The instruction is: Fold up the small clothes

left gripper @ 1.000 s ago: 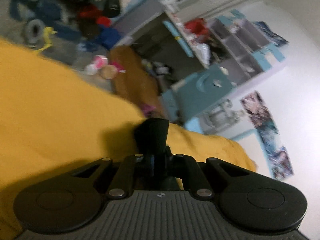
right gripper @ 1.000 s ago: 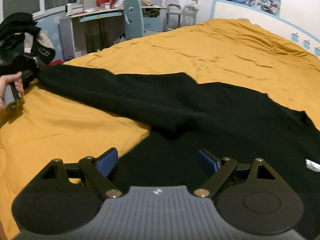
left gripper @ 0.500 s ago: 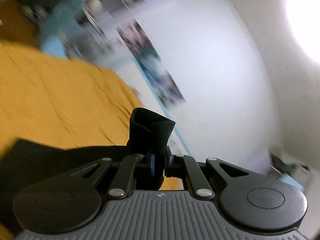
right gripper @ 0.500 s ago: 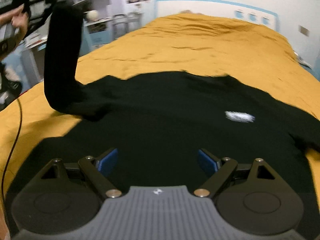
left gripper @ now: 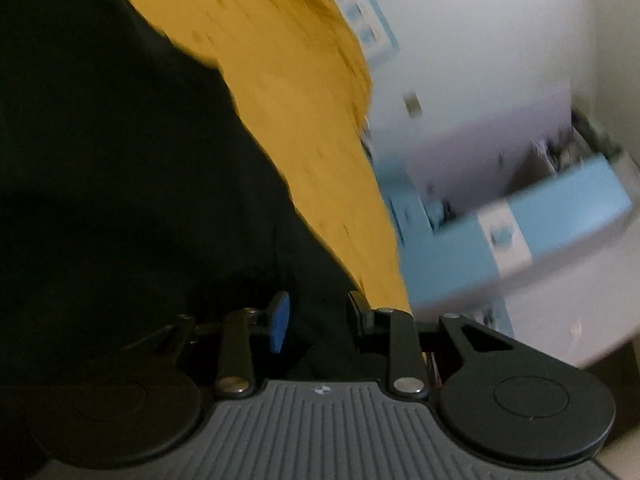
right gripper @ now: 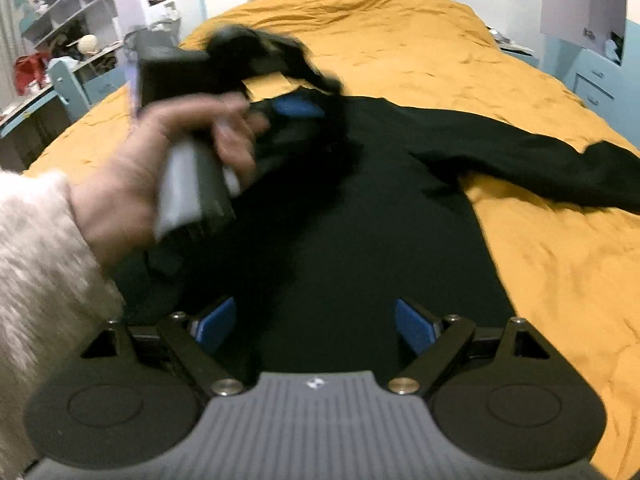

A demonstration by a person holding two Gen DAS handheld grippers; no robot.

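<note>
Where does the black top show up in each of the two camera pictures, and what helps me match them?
Left wrist view: the black top fills the left half, running under the left gripper.
Right wrist view: it lies across the middle, one sleeve stretched off to the right, the other end under the left hand.
Shared landmark: the yellow bedcover under the top.
</note>
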